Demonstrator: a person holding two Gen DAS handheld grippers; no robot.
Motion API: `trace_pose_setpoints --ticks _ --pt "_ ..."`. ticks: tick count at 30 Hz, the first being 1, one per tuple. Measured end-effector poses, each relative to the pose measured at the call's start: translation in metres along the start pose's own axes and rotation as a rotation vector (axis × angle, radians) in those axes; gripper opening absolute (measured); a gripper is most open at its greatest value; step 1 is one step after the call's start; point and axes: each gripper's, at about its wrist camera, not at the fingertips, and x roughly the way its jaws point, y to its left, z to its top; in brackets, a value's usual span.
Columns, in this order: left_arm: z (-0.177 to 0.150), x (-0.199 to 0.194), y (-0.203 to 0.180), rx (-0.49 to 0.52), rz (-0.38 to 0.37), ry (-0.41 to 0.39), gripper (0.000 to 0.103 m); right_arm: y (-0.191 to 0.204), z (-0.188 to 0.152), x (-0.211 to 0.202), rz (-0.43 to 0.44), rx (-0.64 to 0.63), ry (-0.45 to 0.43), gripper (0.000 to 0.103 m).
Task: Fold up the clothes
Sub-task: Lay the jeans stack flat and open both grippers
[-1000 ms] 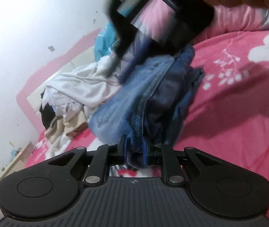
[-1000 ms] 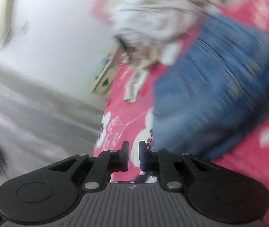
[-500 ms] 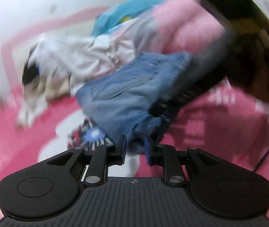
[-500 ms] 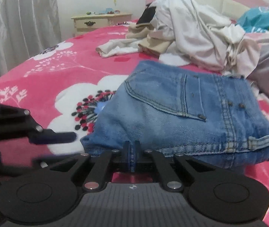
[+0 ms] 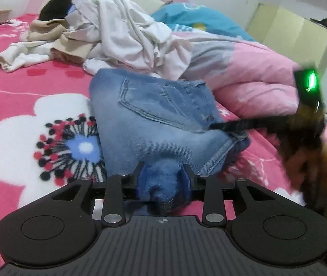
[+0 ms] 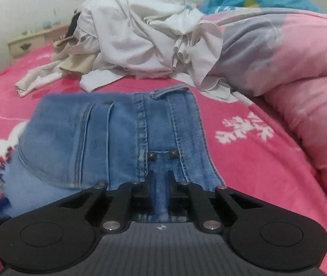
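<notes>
Folded blue jeans (image 5: 154, 119) lie on the pink flowered bedspread (image 5: 14, 92). My left gripper (image 5: 163, 177) is at their near corner. Its jaws are opening, and a bunched lump of denim still fills the gap and touches both pads. My right gripper (image 6: 161, 179) hovers low over the jeans (image 6: 108, 133) near two rivets. Its jaws are opening by a narrow slit, and flat denim shows through it with nothing pinched. In the left wrist view, one blurred right gripper finger (image 5: 232, 124) lies on the jeans' right edge, with a person's hand (image 5: 312, 161) behind it.
A heap of white and beige clothes (image 5: 122, 30) lies just behind the jeans. A pink and grey duvet (image 6: 301, 57) bulges at the right, with a blue pillow (image 5: 204, 18) behind it. A cardboard box (image 5: 296, 34) stands far right and a nightstand (image 6: 32, 41) far left.
Both views have rolled level. The left jaws have spread wider around the denim lump. The right gripper has moved from the jeans' near edge to over them, and its shut jaws have parted slightly.
</notes>
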Motion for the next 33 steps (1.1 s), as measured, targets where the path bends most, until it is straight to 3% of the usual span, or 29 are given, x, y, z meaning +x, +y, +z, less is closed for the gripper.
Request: trace_pose_setpoints --ticks 4,7,9,11,14,15,19,20,23,25,28,31,33 --pt "-0.001 0.000 0.004 -0.034 -0.005 -0.006 0.033 0.009 0.046 -0.018 0.013 -0.031 -0.112 0.010" --pt "-0.003 0.000 0.004 -0.032 -0.006 -0.015 0.033 -0.001 0.045 0.039 -0.061 -0.070 -0.001 0.011" --pt "-0.003 -0.001 0.005 -0.041 -0.009 -0.019 0.034 -0.016 0.035 0.073 -0.063 -0.028 0.073 0.024" --pt "-0.003 -0.001 0.006 -0.050 -0.010 -0.021 0.034 -0.027 0.043 0.069 -0.057 0.067 0.073 0.035" --pt "-0.003 -0.001 0.008 -0.055 -0.015 -0.022 0.034 -0.014 0.065 0.037 -0.044 0.098 -0.010 0.029" --pt "-0.003 -0.001 0.009 -0.058 -0.016 -0.022 0.034 -0.002 0.073 0.022 0.011 0.098 -0.066 0.029" --pt "-0.003 -0.001 0.011 -0.072 -0.020 -0.017 0.034 0.065 0.092 0.021 0.345 -0.030 -0.061 0.025" --pt "-0.003 -0.002 0.011 -0.076 -0.020 -0.017 0.034 0.084 0.089 0.032 0.368 -0.095 -0.027 0.021" --pt "-0.005 -0.001 0.015 -0.101 -0.003 -0.020 0.035 0.122 0.067 0.097 0.302 -0.209 0.161 0.019" --pt "-0.005 -0.002 0.020 -0.130 -0.022 -0.023 0.036 0.117 0.078 0.101 0.305 -0.148 0.176 0.019" --pt "-0.004 -0.005 0.021 -0.126 -0.028 -0.019 0.036 0.100 0.093 0.068 0.264 -0.114 0.120 0.016" --pt "0.003 -0.013 0.022 -0.130 -0.032 -0.025 0.036 0.057 0.092 0.021 0.224 -0.011 0.068 0.017" --pt "0.009 -0.016 0.023 -0.109 -0.045 -0.025 0.037 0.032 0.081 0.001 0.129 0.001 0.059 0.017"
